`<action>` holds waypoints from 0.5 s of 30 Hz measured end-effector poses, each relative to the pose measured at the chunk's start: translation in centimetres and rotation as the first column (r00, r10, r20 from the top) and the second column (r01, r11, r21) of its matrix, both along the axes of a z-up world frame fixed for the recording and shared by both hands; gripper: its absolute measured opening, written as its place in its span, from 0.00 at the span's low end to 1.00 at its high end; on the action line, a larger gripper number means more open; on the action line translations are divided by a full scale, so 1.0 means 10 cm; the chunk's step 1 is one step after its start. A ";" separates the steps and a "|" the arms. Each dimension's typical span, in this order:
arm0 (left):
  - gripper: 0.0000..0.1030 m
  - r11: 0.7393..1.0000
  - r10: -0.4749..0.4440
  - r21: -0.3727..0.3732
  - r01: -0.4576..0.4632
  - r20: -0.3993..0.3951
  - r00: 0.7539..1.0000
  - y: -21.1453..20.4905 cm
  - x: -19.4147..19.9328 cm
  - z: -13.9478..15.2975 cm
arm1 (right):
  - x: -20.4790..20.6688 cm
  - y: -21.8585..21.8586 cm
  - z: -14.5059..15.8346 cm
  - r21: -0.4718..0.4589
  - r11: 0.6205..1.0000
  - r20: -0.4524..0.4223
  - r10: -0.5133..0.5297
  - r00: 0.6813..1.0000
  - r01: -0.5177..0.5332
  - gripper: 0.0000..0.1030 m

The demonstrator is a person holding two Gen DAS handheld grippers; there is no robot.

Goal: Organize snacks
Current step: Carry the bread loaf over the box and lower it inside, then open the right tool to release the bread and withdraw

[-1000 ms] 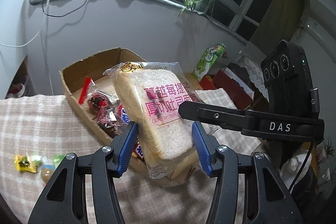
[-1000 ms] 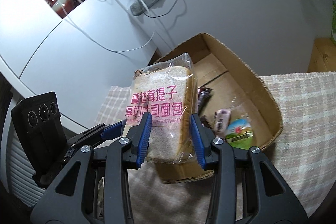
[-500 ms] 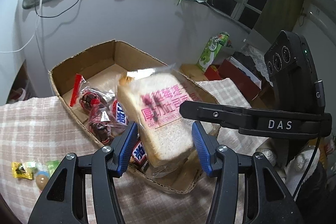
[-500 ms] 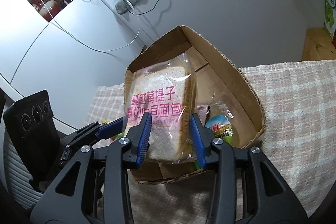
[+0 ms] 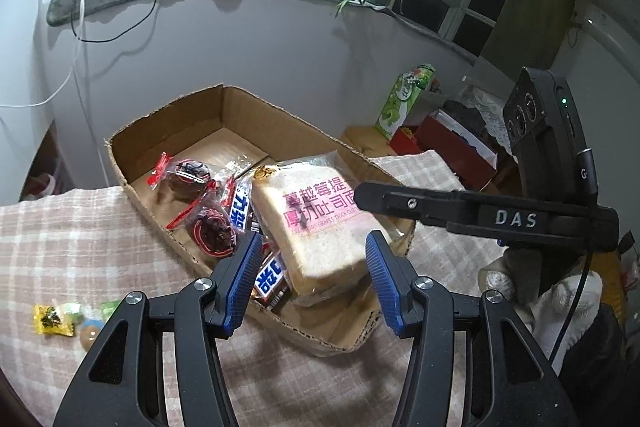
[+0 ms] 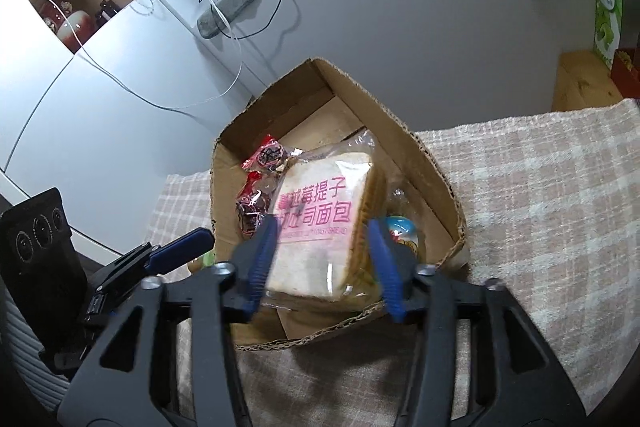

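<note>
Left wrist view gave us the checked tablecloth (image 5: 60,247) first, with the cardboard box (image 5: 168,123) on it. Inside lay the bagged bread slice (image 5: 320,227), tilted on other snacks, its far corner hidden behind the right gripper's black finger. Our right gripper (image 6: 324,259) had just been opening: its blue pads (image 6: 380,263) stood apart from the bread between them, though blur made the left pad hard to read. Our left gripper (image 5: 308,283) hung half open and empty above the box's near rim. Smaller still, red-wrapped cakes (image 5: 188,179) and a partly covered chocolate bar (image 5: 270,277) sat beside the bread. Loose candies (image 5: 52,319) lay on the cloth, half cut off by the left finger.
</note>
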State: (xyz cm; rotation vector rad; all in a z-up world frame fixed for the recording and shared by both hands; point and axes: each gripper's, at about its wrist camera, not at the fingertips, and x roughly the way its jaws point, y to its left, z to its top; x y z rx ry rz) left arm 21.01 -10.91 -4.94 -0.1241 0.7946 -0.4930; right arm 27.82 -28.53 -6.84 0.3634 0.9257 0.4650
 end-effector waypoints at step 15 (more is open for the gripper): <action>0.52 0.999 0.028 -0.019 -0.028 0.038 0.999 0.24 -0.26 0.18 | -0.26 0.15 0.31 -0.038 0.999 0.079 -0.010 0.997 0.013 0.70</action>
